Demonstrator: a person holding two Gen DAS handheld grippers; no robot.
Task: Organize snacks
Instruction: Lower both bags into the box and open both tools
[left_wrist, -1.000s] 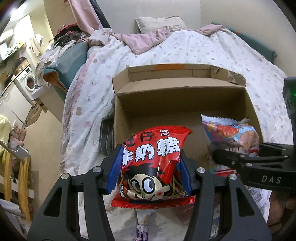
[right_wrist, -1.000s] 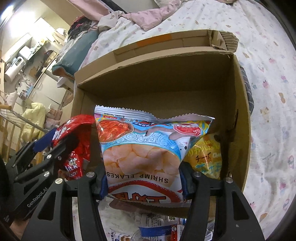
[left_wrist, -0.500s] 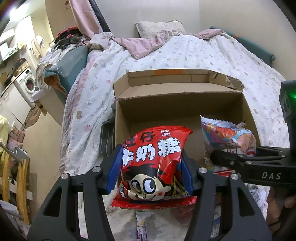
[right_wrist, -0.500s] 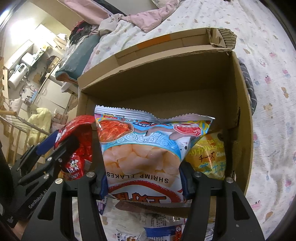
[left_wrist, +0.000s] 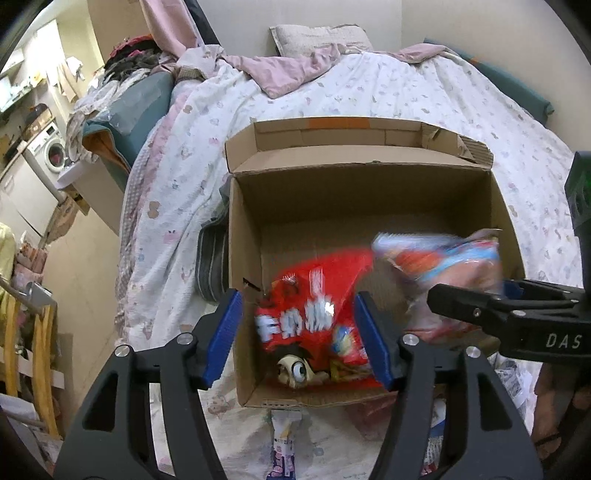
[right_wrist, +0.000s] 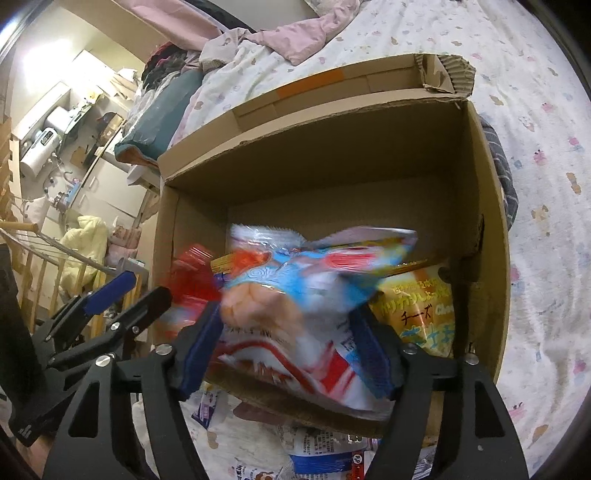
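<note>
While both show the box (left_wrist: 369, 192), only right wrist reveals yellow bag (right_wrist: 417, 310).

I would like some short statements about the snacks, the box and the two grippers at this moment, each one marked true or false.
1. The red candy bag lies on the bed outside the cardboard box. False: it is inside the box, blurred as if dropping.
2. The left gripper presses its pads on the red bag. False: its jaws are opening and the pads stand clear of the bag.
3. A yellow cheese snack bag is already in the box. True.
4. The shrimp flakes bag is between the jaws of the right gripper. True: the jaws are opening and the bag is blurred.
5. The box stands on a wooden table. False: it rests on the bed.
</note>
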